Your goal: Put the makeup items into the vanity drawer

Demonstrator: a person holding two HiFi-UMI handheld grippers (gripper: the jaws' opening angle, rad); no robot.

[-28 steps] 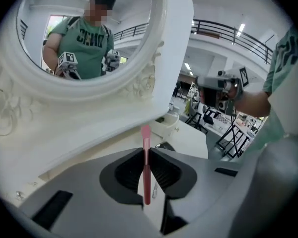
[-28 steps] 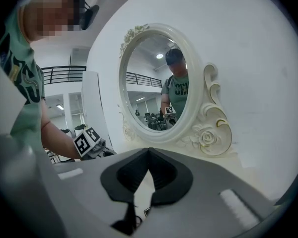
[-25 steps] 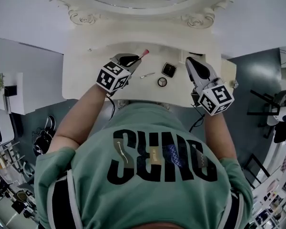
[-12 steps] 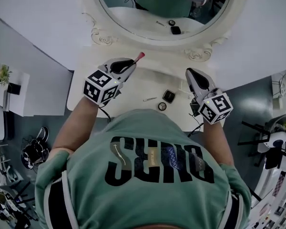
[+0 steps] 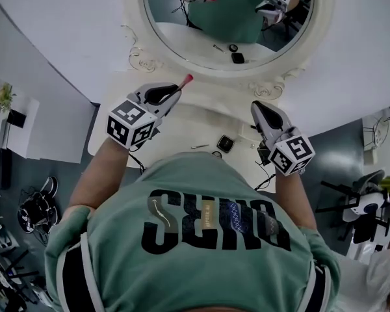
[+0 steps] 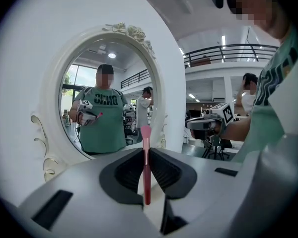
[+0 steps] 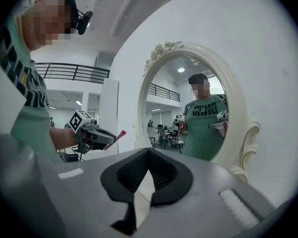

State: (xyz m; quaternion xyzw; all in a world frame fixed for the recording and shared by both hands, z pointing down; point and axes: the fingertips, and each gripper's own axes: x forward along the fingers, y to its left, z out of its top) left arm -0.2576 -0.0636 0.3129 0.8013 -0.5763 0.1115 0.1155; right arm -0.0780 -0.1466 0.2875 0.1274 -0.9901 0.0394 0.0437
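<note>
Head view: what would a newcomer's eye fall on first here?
The big oval mirror in its carved white frame stands at the top, above the vanity. Just below it, the left gripper is shut on a pink brush, while the right gripper to its right is shut and empty.

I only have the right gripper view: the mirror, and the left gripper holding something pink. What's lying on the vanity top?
Observer: The head view shows a black square compact on the vanity top, with a thin stick to its left.
Operator: Is that pink thing held properly?
Observer: Yes. In the left gripper view, the left gripper is closed on a brush. The handle is between the pads and the pink tip sticks out past the jaws.
Operator: Anything else down there?
Observer: A small round item at the near edge, partly hidden by the person's shirt.
</note>
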